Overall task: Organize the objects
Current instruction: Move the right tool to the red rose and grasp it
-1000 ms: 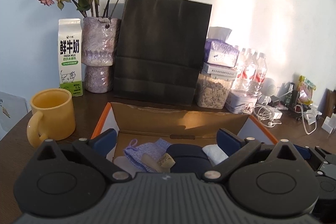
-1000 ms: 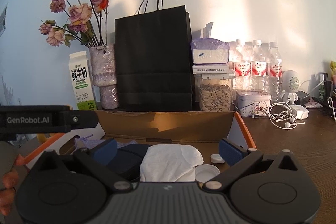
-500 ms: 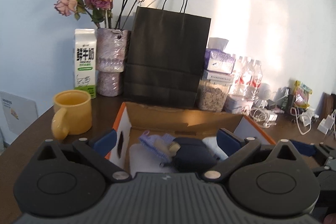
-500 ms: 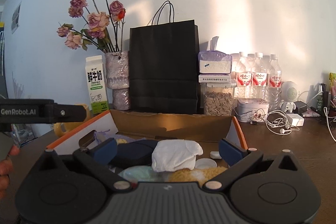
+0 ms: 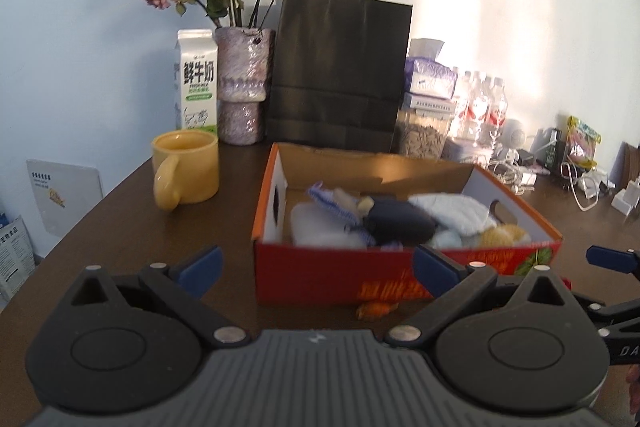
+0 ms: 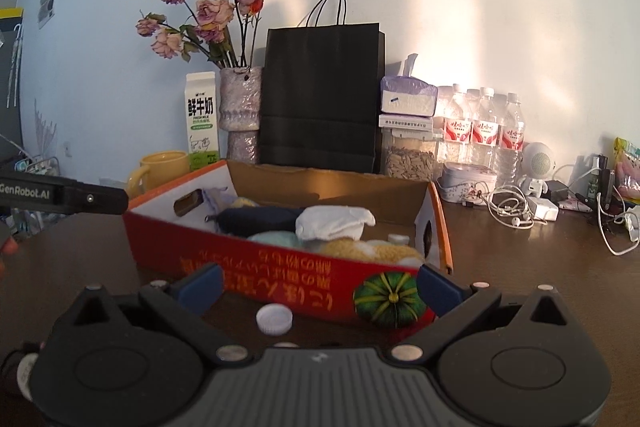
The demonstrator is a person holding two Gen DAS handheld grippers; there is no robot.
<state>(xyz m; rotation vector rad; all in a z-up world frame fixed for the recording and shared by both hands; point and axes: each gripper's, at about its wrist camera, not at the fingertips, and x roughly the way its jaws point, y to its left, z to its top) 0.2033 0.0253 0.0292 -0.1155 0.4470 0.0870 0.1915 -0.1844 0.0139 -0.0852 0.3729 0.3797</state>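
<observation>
A red cardboard box [image 5: 340,279] with an orange rim stands on the brown table. It holds a navy pouch [image 5: 396,223], a white cloth [image 5: 452,213], a blue knitted piece [image 5: 332,203] and a yellow plush [image 5: 504,237]. My left gripper [image 5: 316,267] is open and empty, just short of the box's front wall. In the right wrist view the same box [image 6: 280,275] shows a pumpkin picture. My right gripper [image 6: 320,287] is open and empty in front of it. A white bottle cap [image 6: 274,319] lies between its fingers on the table.
A yellow mug [image 5: 186,171], milk carton [image 5: 198,79], vase of dried roses [image 5: 244,83] and black paper bag [image 5: 340,75] line the wall behind the box. A seed jar [image 6: 408,155], water bottles [image 6: 484,131] and tangled cables [image 6: 516,207] sit at the right. A small orange object [image 5: 376,309] lies before the box.
Both grippers have drawn back from above the box's contents to in front of its red wall. Both have stayed open and empty.
</observation>
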